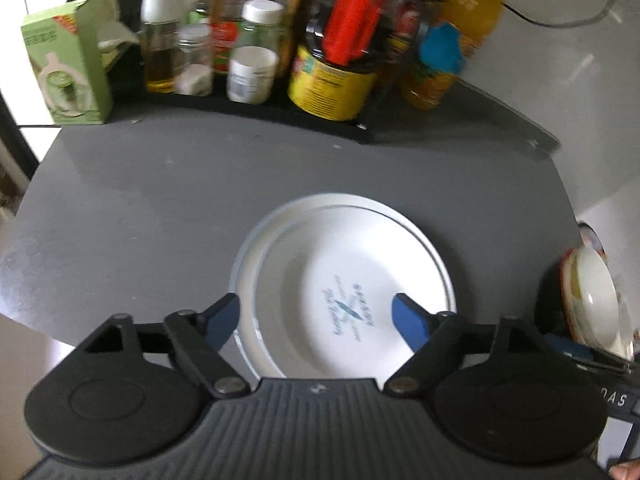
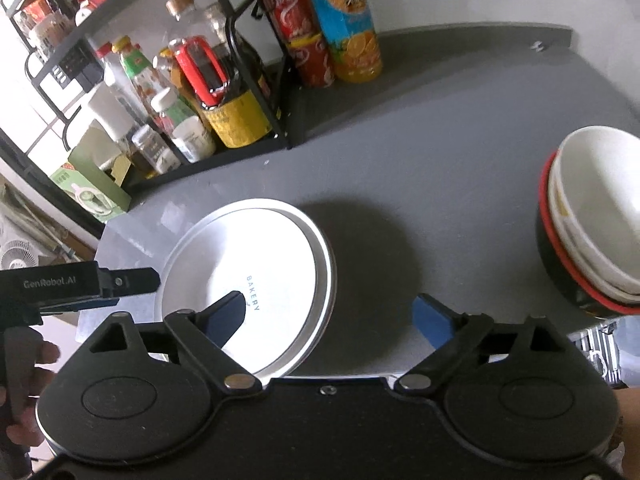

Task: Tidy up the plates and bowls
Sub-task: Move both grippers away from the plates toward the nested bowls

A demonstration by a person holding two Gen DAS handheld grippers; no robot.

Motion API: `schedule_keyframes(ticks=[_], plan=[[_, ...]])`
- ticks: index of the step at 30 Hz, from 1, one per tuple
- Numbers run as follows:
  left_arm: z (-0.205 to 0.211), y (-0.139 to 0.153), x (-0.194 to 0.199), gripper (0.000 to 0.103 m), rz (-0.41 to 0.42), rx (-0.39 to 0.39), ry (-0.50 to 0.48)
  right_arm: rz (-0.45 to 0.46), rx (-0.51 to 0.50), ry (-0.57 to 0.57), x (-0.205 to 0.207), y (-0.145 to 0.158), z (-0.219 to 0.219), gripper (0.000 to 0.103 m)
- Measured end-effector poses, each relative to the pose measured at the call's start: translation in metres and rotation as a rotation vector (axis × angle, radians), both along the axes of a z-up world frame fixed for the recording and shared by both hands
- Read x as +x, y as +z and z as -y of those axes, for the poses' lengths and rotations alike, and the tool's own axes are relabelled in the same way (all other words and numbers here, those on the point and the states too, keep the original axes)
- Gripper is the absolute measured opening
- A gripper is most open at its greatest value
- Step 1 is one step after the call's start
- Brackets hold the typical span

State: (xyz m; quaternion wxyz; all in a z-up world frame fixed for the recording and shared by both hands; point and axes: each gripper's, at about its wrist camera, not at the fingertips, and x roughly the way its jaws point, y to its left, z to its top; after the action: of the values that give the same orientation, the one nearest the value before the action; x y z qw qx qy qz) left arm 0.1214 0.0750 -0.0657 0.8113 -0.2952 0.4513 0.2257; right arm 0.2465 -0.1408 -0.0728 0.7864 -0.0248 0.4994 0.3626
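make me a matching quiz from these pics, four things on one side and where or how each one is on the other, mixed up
Things:
1. plates
2. bowls
3. juice bottle
4. left tool

States:
A. nested at the table's right edge
B. open above the plates
C. upright by the back wall, beside red cans
D. stacked flat mid-table

Pairs: 1-D, 2-A, 3-C, 4-B
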Motion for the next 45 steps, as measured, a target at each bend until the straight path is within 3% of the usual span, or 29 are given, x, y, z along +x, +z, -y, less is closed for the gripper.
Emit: schedule_keyframes(ticks=[7, 19, 36, 45], plan=[[0.023, 0.014, 0.011, 0.091, 0.004, -0.028, -0.074, 0.024, 0.018, -0.04, -0.001, 0.012, 0.024, 0.095], [0.069, 0.035, 0.059, 0.092, 0.022, 0.01, -0.184, 0.056, 0.034, -0.162, 0.025, 0.027, 0.092, 0.096], [0.146, 0.042, 0.151, 0.092, 0.033, 0.007, -0.331, 0.018, 0.064, -0.289, 0.089, 0.027, 0.175, 0.096], [0.18, 0.029, 0.194, 0.092, 0.032, -0.02, -0.364, -0.02, 0.072, -0.324, 0.127, 0.014, 0.204, 0.095]])
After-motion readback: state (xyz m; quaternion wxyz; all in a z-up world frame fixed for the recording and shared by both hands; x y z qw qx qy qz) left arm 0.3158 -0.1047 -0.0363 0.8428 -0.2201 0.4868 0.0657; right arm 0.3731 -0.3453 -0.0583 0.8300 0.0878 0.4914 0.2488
